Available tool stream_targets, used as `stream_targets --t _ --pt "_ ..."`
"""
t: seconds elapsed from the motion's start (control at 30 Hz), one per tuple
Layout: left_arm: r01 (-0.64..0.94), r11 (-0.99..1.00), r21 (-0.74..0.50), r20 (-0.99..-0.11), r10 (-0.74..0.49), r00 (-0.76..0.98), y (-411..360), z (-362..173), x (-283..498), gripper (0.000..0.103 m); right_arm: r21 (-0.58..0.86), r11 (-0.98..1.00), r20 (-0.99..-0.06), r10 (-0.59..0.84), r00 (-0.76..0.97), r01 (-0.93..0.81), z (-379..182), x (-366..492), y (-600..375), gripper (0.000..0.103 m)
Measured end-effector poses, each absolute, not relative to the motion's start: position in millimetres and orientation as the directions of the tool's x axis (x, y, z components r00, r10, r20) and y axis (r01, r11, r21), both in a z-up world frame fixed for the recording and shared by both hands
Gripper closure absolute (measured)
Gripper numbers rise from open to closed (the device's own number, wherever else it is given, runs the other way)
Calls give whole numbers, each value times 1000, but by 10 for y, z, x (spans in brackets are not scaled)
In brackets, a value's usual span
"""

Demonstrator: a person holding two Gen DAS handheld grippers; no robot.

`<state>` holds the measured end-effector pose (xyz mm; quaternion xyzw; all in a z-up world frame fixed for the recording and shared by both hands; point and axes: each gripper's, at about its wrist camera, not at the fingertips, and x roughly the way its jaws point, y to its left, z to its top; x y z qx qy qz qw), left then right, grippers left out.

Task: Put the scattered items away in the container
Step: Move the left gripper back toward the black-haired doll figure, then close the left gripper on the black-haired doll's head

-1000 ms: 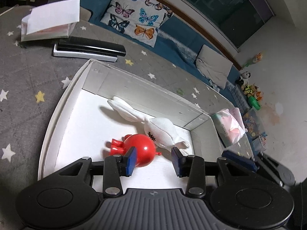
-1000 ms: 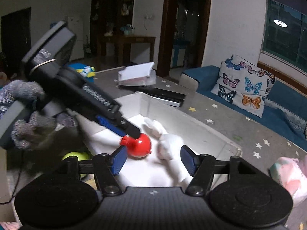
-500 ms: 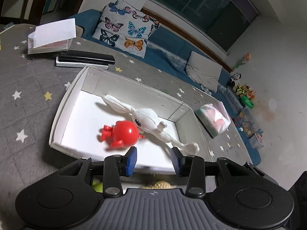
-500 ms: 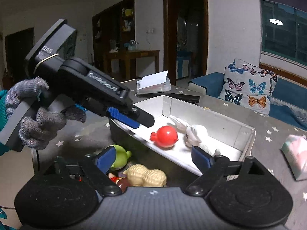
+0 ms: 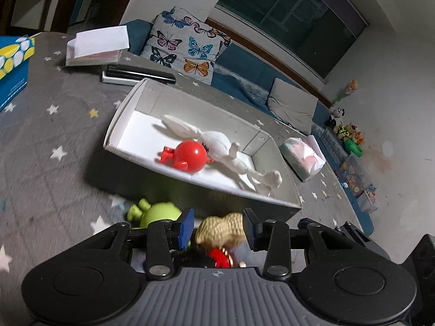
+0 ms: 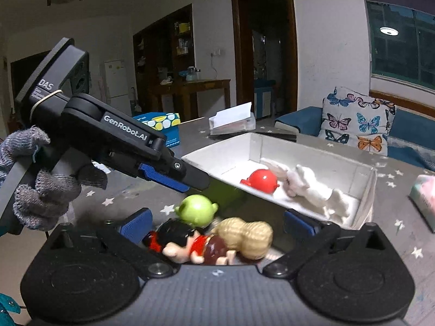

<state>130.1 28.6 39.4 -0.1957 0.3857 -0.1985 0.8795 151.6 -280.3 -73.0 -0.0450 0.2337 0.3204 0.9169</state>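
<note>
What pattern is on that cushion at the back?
Colourful butterflies on a white cushion, clearest in the left wrist view.

Two markings could be read from your right wrist camera, both on your left gripper (image 6: pixel 190 183), which sat up and to the left of your right gripper: white "GenRobot.AI" lettering ran along its black arm, and "DAS" stood on the housing at its rear. Smaller print under "DAS" was illegible.

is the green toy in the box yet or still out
Out. The green toy lies on the starred cloth before the box, beside the peanut toy.
</note>
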Motion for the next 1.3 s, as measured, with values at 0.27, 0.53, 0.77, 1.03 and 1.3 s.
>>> stream_targets --t 0.27,0.53,0.77,1.03,1.3 --pt "145 837 -528 -612 -494 618 408 250 1118 62 91 793 -477 565 673 -602 -886 1445 -2715 0" --pt "118 825 -553 -620 -501 603 446 161 1061 62 117 796 -502 563 656 -593 -1018 1451 -2619 0" --pt "102 828 -551 -629 -493 601 431 118 1088 62 116 804 -517 550 655 -583 -1102 1483 -2519 0" --pt "81 832 -548 -645 -482 593 449 60 1124 62 101 809 -552 530 644 -579 -1212 1548 -2418 0" --pt "60 827 -558 -651 -482 586 464 31 1156 61 70 802 -582 516 628 -594 -1269 1562 -2293 0"
